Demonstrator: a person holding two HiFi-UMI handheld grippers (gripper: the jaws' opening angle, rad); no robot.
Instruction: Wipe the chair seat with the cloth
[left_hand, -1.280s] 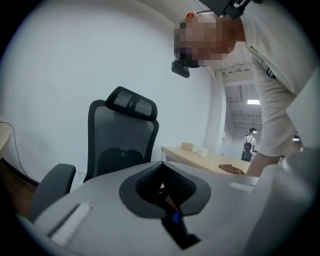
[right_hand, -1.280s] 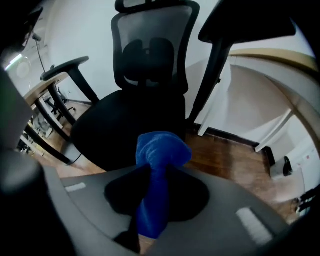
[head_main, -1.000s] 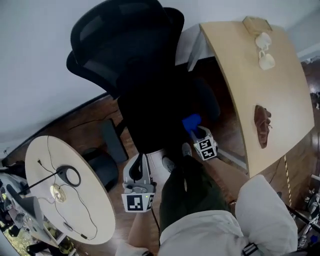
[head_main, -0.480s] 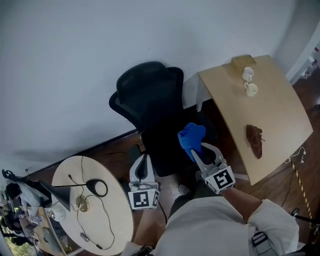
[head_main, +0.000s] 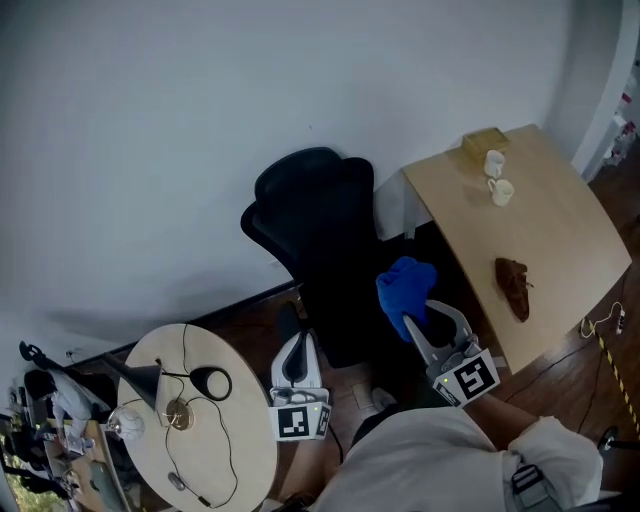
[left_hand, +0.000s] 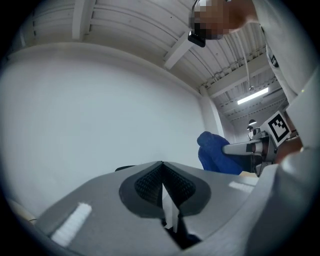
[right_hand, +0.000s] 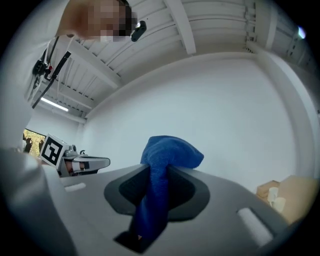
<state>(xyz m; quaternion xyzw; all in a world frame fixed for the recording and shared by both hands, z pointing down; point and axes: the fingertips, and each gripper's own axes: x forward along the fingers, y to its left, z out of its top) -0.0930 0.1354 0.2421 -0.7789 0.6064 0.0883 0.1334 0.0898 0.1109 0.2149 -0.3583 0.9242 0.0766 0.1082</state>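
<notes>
A second ago the view sat low and close over the chair, with the blue cloth (head_main: 405, 285) down by the right edge of the chair seat (head_main: 345, 315). Now the view has pulled up and back, so that the whole backrest (head_main: 310, 210) and the wooden surface (head_main: 560, 230) to its right can be seen. The cloth has risen with the right claw (head_main: 425, 322). It bunches above that claw's tips over the right side of the seat, and I judge it to be clear of the seat and not pressed on it. The right gripper view bears this out: the right claw (right_hand: 155, 200) is clamped on a fold of the cloth (right_hand: 167, 155), which stands up between the jaws against bare wall and ceiling, so the claw is tilted upward. The left claw (head_main: 297, 348) has stayed near the seat's front edge, and in its own view the left claw (left_hand: 162, 185) has its jaws pressed together with nothing between them. No wiping contact shows at this moment. This is probably either a lift between strokes or the end of the wipe, and the cloth would have to come back down flat on the seat before another pass.
</notes>
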